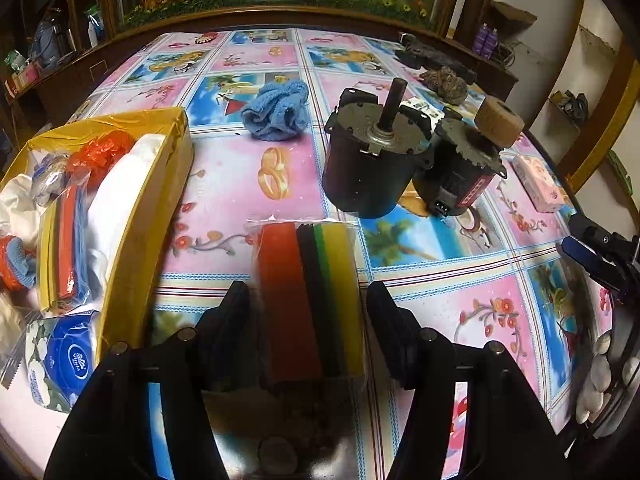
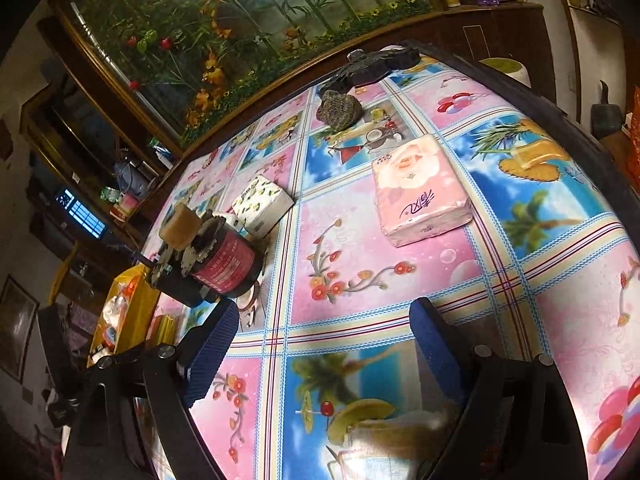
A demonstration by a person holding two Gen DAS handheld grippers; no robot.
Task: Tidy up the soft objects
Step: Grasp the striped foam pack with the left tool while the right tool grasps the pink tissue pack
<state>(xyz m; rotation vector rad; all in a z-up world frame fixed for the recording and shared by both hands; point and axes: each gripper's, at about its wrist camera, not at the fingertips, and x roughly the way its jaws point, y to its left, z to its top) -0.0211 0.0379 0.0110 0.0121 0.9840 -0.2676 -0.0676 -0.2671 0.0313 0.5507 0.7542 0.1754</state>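
My left gripper (image 1: 306, 292) is open, its black fingers on either side of a plastic-wrapped pack of sponges (image 1: 308, 296) in red, black, green and yellow, lying on the table. A yellow box (image 1: 156, 184) at the left holds soft items. A blue knitted cloth (image 1: 276, 110) lies mid-table. My right gripper (image 2: 324, 320) is open and empty above the tablecloth; it shows at the right edge of the left wrist view (image 1: 592, 252). A pink tissue pack (image 2: 420, 188) lies ahead of it, with a green-patterned tissue pack (image 2: 262, 204) and a dark knitted item (image 2: 338, 108) farther off.
Two black motors (image 1: 368, 160) stand mid-table, one with a cork-like roll (image 1: 500, 122) on top. A blue tissue pack (image 1: 64, 360) lies beside the box. A dark object (image 2: 376, 64) lies at the far table edge. A dish of pebbles (image 1: 604, 376) sits at the right edge.
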